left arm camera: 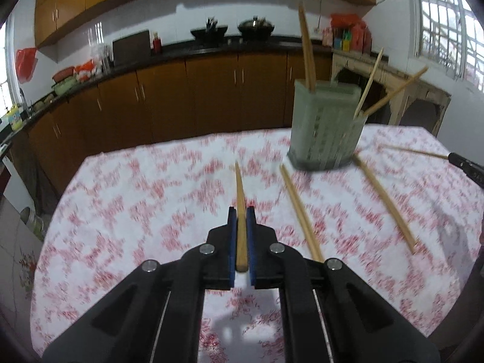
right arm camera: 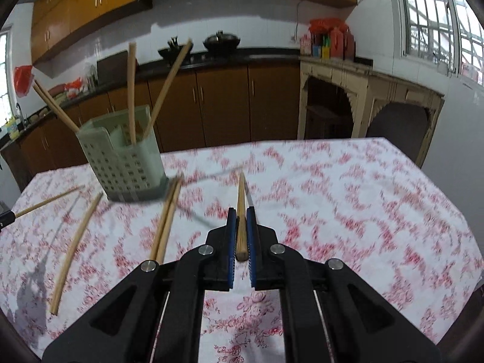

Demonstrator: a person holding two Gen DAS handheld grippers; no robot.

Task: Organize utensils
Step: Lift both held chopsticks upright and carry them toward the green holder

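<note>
- We note the table point(left arm camera: 121, 211), under a white cloth with a red flower print, fills the near and middle ground in both wrist views; brown kitchen cabinets point(left arm camera: 211, 96) run along the far wall.
- We see the grey-green slotted utensil holder point(left arm camera: 325, 127) standing upright on the table, far right in the left wrist view and far left in the right wrist view point(right arm camera: 121, 157). Several chopsticks stand in it, leaning outwards.
- Left tongs point(left arm camera: 241, 211): jaws narrow, blue pads pressed on one wooden chopstick point(left arm camera: 240, 199), its thin end pointing away towards the far side, clear of the cloth.
- Right tongs point(right arm camera: 241, 211): jaws narrow too, clamped on a second wooden chopstick point(right arm camera: 241, 208), likewise pointing away.
- Loose chopsticks lying flat on the cloth, left wrist view: one just right of the left tongs point(left arm camera: 299, 211), one further right point(left arm camera: 384, 202), both near the holder's base.
- Right wrist view shows a pair lying together point(right arm camera: 166, 220) just near of the holder, and a single one point(right arm camera: 75, 251) at the near left.
- Both views are motion-blurred; finer detail is unreadable.
</note>
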